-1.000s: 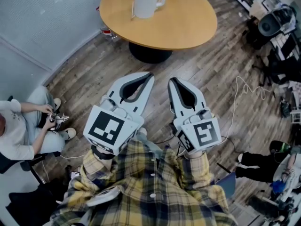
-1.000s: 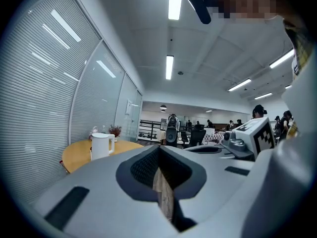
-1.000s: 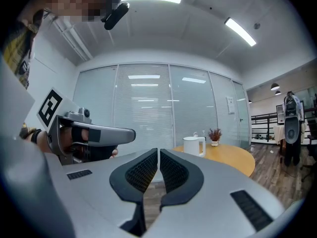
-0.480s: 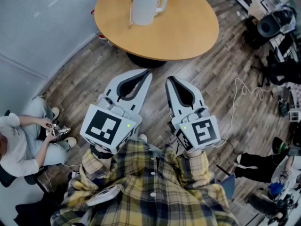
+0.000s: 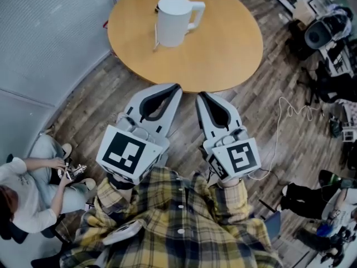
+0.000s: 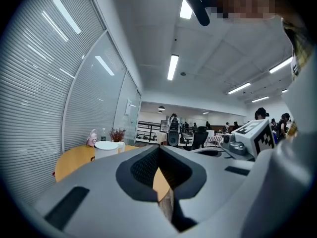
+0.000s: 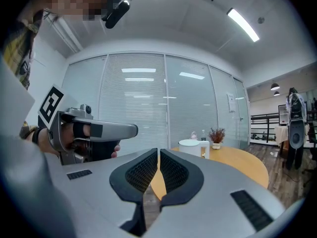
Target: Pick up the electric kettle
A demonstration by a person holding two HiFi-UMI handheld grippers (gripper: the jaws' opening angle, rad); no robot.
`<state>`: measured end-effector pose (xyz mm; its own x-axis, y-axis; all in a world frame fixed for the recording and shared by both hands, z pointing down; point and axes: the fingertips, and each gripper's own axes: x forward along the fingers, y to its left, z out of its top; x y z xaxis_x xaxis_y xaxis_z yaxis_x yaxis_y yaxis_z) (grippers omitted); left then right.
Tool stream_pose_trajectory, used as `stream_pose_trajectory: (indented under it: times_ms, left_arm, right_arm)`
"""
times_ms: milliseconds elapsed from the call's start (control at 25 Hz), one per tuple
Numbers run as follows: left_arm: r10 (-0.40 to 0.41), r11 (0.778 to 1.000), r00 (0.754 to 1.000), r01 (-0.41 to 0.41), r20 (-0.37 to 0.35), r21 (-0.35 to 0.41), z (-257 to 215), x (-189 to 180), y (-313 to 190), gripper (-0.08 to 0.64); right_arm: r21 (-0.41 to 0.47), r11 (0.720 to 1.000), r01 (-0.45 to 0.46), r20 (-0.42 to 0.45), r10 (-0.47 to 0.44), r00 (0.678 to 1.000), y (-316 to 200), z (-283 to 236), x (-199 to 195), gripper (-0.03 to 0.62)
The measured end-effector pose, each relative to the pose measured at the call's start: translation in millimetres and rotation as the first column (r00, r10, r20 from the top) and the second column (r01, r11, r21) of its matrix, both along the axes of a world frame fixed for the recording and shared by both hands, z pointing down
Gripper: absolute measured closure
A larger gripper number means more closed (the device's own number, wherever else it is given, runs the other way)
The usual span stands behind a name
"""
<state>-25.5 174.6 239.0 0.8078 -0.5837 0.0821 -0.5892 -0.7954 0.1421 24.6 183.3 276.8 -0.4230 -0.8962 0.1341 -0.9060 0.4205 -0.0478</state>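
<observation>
You've stepped closer: white electric kettle (image 5: 172,20), handle toward 2 o'clock, stands on the tabletop (image 5: 223,49); left tool (image 5: 176,87) and right tool (image 5: 199,95) closed, empty.

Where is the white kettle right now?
In the head view, the white kettle stands upright on the left part of the round wooden table, near the top of the picture, with its handle pointing right.
</observation>
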Motion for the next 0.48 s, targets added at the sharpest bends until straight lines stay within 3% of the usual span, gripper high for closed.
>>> stream_pose_trajectory:
  times_ms: [480]
  left_arm:
    - [0.037,0.999,0.999,-0.037,0.014,0.002,3.4,-14.1,-62.1,0.558]
  right_arm:
    - [-0.018,0.998,-0.065,-0.011,0.065,0.998,-59.3,5.5,-0.8,0.551]
